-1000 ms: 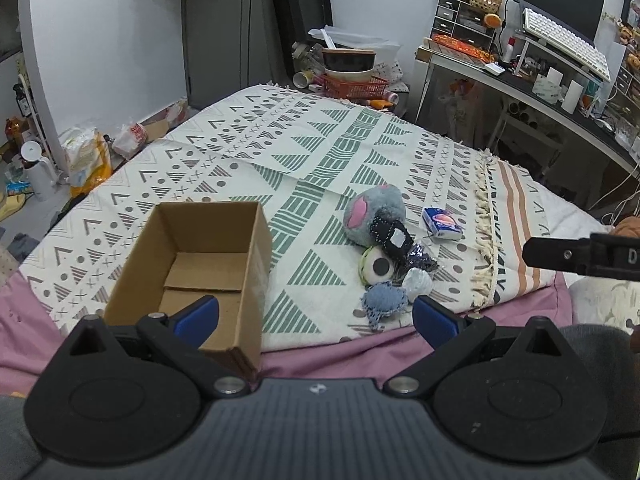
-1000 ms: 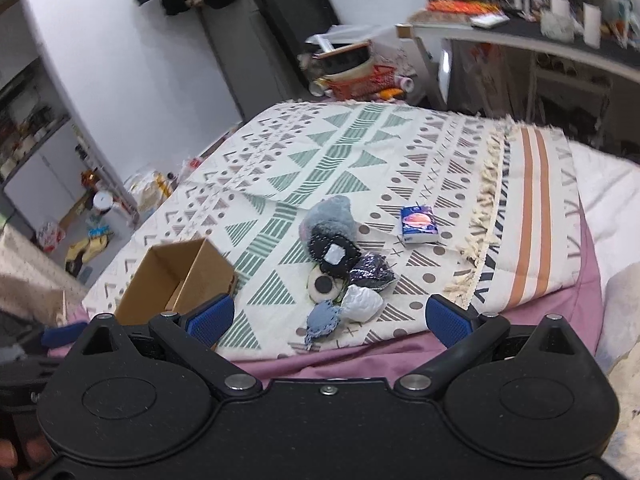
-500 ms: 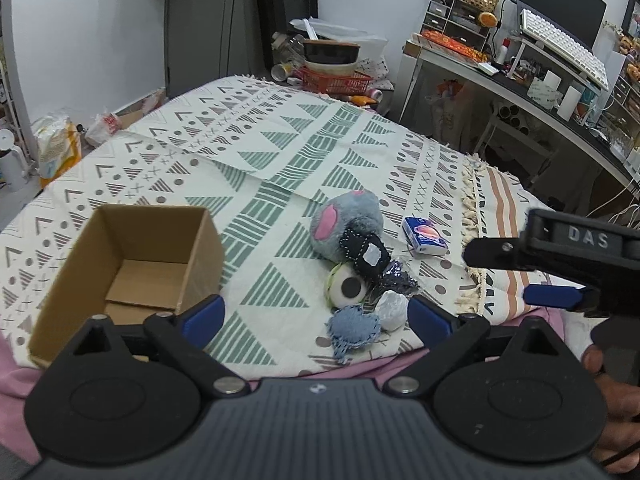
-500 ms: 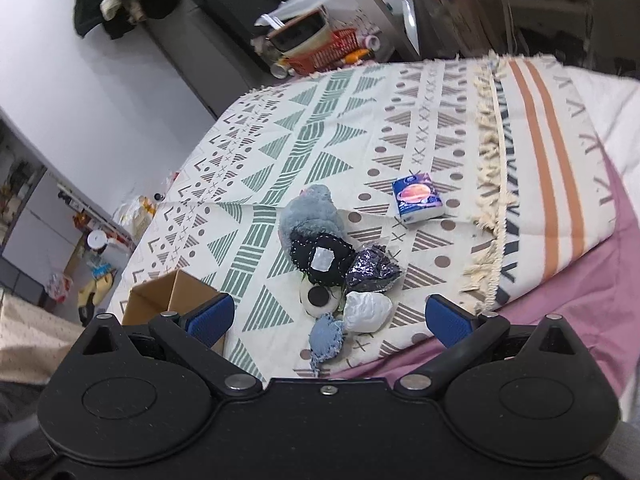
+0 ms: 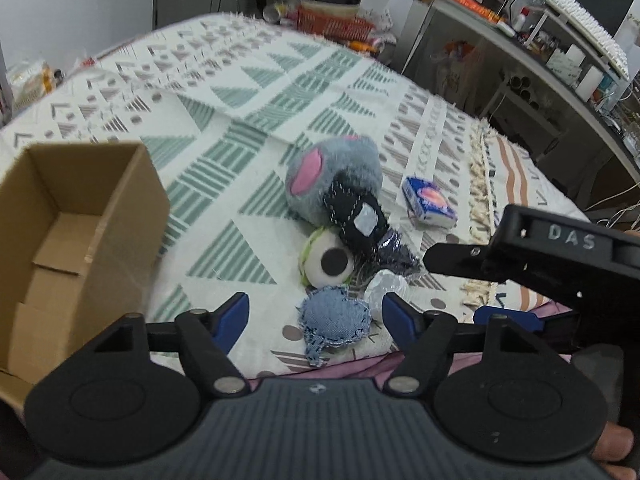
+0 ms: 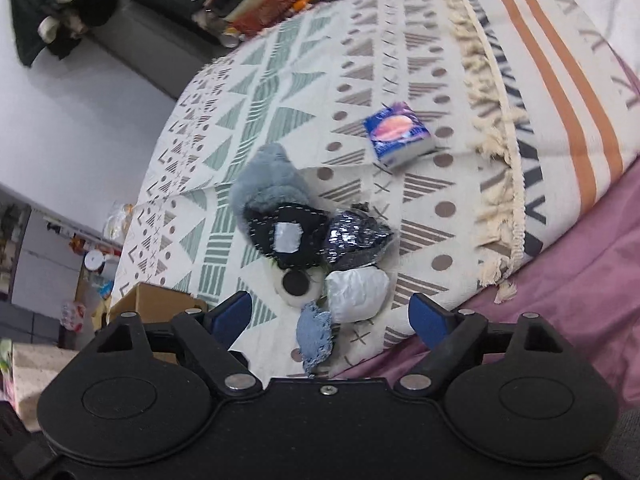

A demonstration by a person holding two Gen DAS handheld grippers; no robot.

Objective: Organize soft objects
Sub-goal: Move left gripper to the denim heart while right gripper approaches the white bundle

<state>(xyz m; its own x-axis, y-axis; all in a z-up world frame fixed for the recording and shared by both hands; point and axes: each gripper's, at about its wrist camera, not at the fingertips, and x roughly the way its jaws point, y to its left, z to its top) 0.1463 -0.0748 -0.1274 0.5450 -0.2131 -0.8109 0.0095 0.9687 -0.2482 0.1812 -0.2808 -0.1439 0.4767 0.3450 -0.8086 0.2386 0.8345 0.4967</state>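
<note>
hovering over the bed, left tool (image 5: 315, 314) and right tool (image 6: 331, 316) both spread wide, empty. soft toys (image 5: 340, 216) piled on blanket; cardboard box (image 5: 72, 216) empty. nothing sorted yet.

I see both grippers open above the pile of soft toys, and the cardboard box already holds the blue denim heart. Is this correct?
Not quite. The cardboard box holds nothing; the left wrist view shows its bare inside. The blue denim heart lies on the blanket by the pile. Both the left gripper and right gripper are open.
</note>
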